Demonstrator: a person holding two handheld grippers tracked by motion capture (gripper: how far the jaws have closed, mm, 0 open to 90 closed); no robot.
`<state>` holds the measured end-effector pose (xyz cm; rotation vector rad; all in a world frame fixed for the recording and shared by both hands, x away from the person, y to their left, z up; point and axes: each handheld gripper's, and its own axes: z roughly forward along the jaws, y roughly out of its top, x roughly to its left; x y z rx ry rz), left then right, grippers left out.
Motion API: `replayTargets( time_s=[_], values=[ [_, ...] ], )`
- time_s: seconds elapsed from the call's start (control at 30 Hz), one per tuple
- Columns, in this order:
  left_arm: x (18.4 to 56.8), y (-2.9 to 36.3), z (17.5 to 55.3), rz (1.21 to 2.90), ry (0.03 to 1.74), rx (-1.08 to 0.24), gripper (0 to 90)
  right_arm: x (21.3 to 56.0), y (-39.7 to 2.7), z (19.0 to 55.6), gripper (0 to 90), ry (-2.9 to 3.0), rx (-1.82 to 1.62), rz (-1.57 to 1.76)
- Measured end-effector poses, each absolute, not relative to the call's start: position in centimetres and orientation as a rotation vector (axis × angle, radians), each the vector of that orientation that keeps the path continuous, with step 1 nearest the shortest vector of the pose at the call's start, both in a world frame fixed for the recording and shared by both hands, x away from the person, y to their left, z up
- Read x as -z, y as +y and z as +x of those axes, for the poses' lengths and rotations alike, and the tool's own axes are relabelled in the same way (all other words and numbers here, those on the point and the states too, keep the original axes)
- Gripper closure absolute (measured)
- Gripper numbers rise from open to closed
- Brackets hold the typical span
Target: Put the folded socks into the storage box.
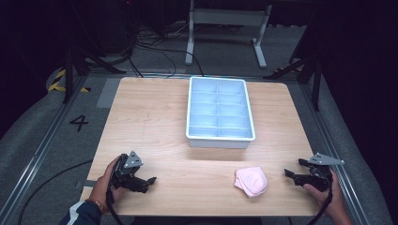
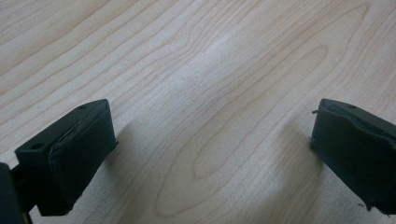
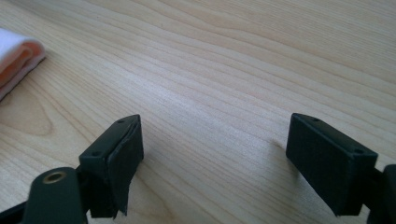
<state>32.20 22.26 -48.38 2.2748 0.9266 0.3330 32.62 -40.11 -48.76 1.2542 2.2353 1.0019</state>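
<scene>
While both hands rest at the near edge, the table [image 1: 155, 117] of pale wood spreads under the high view, with grey floor and black cables beyond its far side. On it, right of centre and toward the far edge, sits a white tray [image 1: 220, 136] split by thin walls into two columns of small compartments, all of them bare. Nearer, and to the right of the tray's near end, lies a folded pink cloth [image 1: 251, 181], apart from the tray and flat on the wood; its edge also shows at the top left of the right gripper view [image 3: 16, 58]. At the near left corner, the left hand [image 1: 107, 183] holds the left gripper [image 1: 146, 183], which points right, well apart from the cloth. At the near right, the right hand [image 1: 328, 194] holds the right gripper [image 1: 290, 170], pointing left, near the cloth but not touching it. Both grippers have their jaws spread wide over bare wood, holding nothing.
</scene>
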Motion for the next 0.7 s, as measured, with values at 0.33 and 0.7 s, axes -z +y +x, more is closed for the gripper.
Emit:
replayTargets(
  time_s=[0.33,0.7],
  values=[
    [48.38,22.25,32.3,2.282,0.91,-0.326,0.2,48.74,-40.11,32.64,19.2,2.237,-1.006,1.256],
    [48.38,22.29,31.85,2.265,0.95,-0.348,0.2,48.67,-40.15,32.66,18.6,2.239,-0.997,1.265]
  ],
)
